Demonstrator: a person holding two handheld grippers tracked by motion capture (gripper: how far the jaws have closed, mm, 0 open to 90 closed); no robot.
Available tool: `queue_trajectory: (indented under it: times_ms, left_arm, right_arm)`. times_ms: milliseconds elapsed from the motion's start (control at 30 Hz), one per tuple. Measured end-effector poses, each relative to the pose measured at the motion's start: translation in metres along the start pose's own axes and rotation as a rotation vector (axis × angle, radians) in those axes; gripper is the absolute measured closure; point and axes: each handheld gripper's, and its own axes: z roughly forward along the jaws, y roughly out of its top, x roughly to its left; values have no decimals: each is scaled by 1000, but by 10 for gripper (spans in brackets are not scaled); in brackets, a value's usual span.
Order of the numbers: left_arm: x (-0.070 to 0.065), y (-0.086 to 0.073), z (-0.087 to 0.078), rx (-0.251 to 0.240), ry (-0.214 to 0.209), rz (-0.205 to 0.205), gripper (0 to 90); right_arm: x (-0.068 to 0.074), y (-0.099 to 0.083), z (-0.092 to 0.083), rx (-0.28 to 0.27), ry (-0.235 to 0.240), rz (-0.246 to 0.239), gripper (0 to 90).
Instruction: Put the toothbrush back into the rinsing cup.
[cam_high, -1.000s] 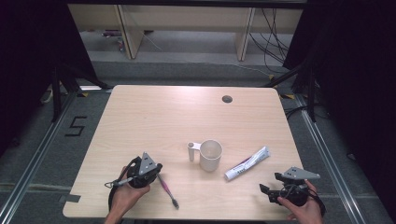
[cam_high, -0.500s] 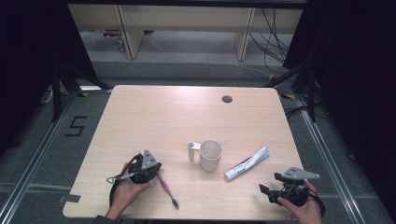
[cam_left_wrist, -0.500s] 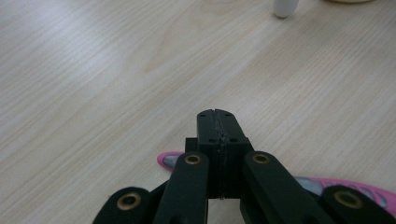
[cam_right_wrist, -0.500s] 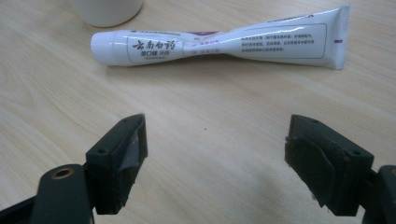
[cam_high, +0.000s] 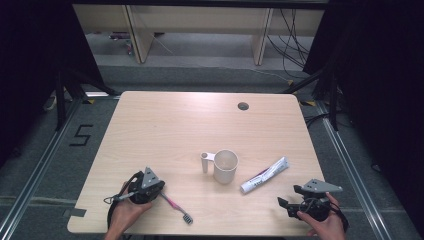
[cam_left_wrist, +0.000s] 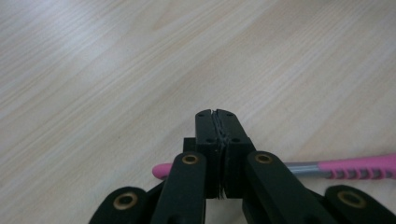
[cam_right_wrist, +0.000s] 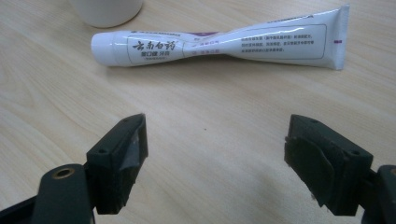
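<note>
High view: we are sitting at the near edge of the table (cam_high: 165, 125); left gripper (cam_high: 150, 186) is resting near-left, right over the handle end of the pink toothbrush (cam_high: 175, 206), whose bristle head is pointing toward the near edge; white cup (cam_high: 225, 166) is standing mid-table with the toothpaste tube (cam_high: 264, 174) lying just to its right; right gripper (cam_high: 306, 202) is hovering near-right, a little short of the tube.

Left gripper view: jaws are pressing together with no gap; the toothbrush (cam_left_wrist: 341, 167) is running underneath them, pink tip poking out on one side, grey-and-pink shaft on the other; we are judging it is not clamped, since it is lying below the pads.

Right gripper view: jaws are standing wide apart, nothing between them; the toothpaste tube (cam_right_wrist: 219, 44) is lying crosswise ahead, cap toward the cup (cam_right_wrist: 106, 10).

Step in hand, as we are reading it: taking the tube; we are suggesting squaring the jaws across its firmer cap end, going low, closing gently.
</note>
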Motion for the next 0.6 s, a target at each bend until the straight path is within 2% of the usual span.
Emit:
queue_trajectory:
  times_ms: [100,267,333,400,433,533,600]
  left_arm:
    - [1,-7,-8,-3,5,14,876]
    - [-2,-19,-19,-16,0,-12,866]
    - [-3,-22,-24,-3,-2,-11,865]
    - [-5,-26,-28,-9,-8,-16,867]
    - [-5,-28,-29,-13,-8,-5,868]
    - [-10,-33,-34,-18,-19,-24,869]
    - [-12,-34,-36,-18,-20,-12,868]
  right_arm:
    - [0,0,0,-1,1,-1,220]
    - [0,0,0,-1,1,1,220]
    - [0,0,0,-3,1,-2,220]
    - [0,0,0,-3,2,-1,220]
    - [1,0,0,-2,3,-1,220]
    - [0,0,1,-3,2,-1,220]
    - [0,0,1,-3,1,-1,220]
